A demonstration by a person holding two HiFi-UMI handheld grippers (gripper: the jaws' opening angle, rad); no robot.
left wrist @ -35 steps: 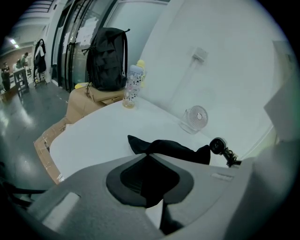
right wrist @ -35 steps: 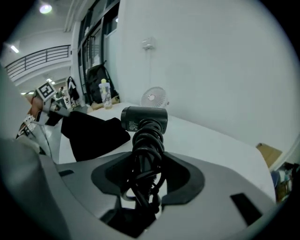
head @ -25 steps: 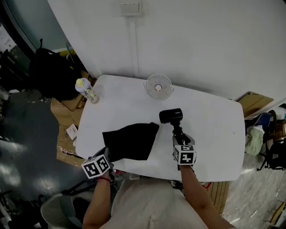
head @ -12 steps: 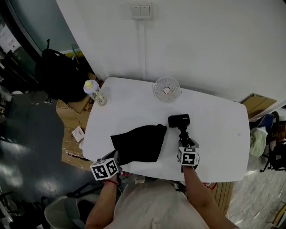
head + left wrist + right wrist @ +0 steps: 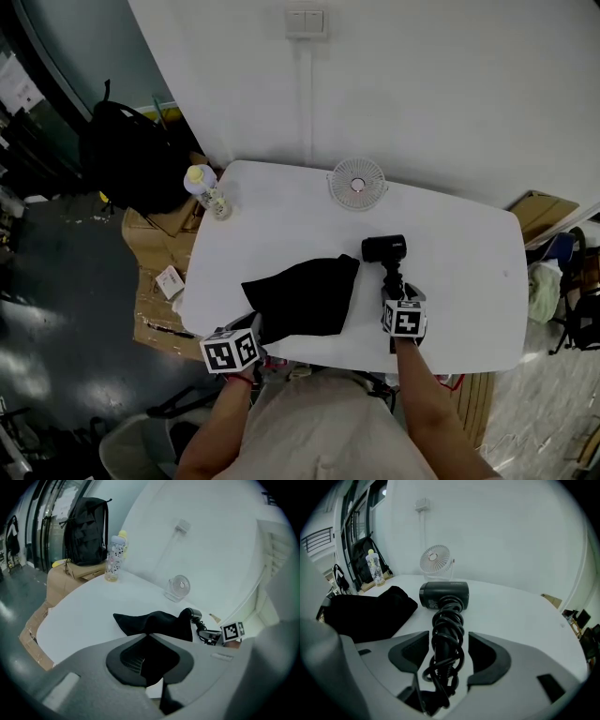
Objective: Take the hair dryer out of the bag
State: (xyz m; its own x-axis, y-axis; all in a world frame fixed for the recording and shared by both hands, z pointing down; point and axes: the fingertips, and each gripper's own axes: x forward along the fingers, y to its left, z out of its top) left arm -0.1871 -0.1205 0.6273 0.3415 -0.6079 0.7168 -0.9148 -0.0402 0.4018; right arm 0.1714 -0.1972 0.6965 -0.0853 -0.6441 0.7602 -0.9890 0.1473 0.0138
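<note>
We judge the job nearly done. On the white table (image 5: 459, 253) the black bag (image 5: 305, 298) lies slack and flat by the near edge, left of the middle. The hair dryer (image 5: 384, 248) is out of it and rests on the bare top just right of the bag's mouth, with its head toward the far edge and its cord-wound handle toward the near edge. Our left gripper (image 5: 146, 637) has its jaws closed tight on a fold of the bag's cloth at the near-left corner, pinning it there. Our right gripper (image 5: 447, 641) has its jaws parted, and they have just been opening. The dryer's handle stands between them with a gap showing on each side, so we read this as the release rather than a grip. What seems called for next is to draw the right gripper straight back toward the near edge, without snagging the cord loops, and then to let the bag go. Compared with the earlier frames, the dryer and the bag keep the same places relative to each other, the left gripper keeps its hold, and only the right jaws have changed, now standing wider.
</note>
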